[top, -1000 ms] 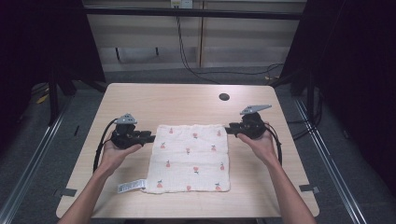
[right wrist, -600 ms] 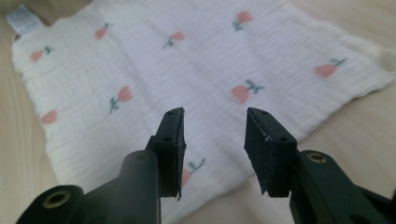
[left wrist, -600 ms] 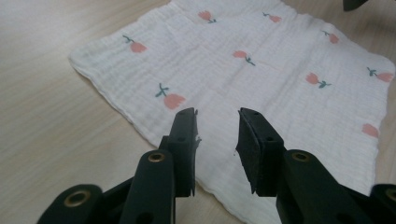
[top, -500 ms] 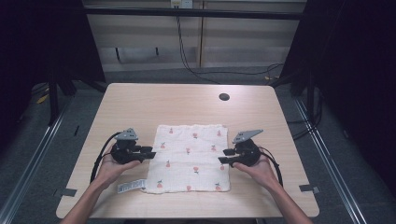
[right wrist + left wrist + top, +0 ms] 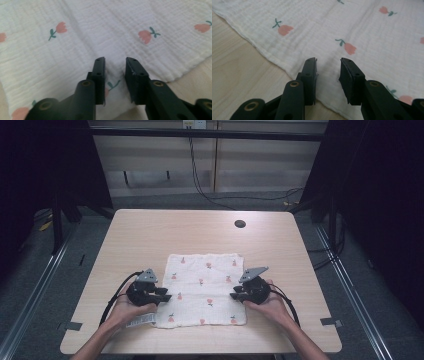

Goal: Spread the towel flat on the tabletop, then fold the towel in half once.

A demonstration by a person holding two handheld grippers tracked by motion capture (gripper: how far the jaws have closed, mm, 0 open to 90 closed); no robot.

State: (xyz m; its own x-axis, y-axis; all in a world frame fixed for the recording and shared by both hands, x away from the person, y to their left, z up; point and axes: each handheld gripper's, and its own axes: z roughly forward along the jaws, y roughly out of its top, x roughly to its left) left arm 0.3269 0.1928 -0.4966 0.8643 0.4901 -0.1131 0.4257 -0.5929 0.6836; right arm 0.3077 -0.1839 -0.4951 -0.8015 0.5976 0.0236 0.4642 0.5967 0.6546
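Both hands have slid nearer along the cloth (image 5: 205,287), left hand-held gripper (image 5: 164,296) narrowly parted, right hand-held gripper (image 5: 234,295) just closing, neither pinching.

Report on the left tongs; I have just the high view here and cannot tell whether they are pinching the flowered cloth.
Observer: In the left gripper view the left tongs stand apart over the cloth, just inside its hem; nothing is pinched.
Operator: Now check the right tongs.
Observer: The right tongs have just been closing, yet there is a gap, with cloth lying between the tips, not pressed.
Operator: Describe the fabric there.
Observer: A faint crease runs away from the tips.
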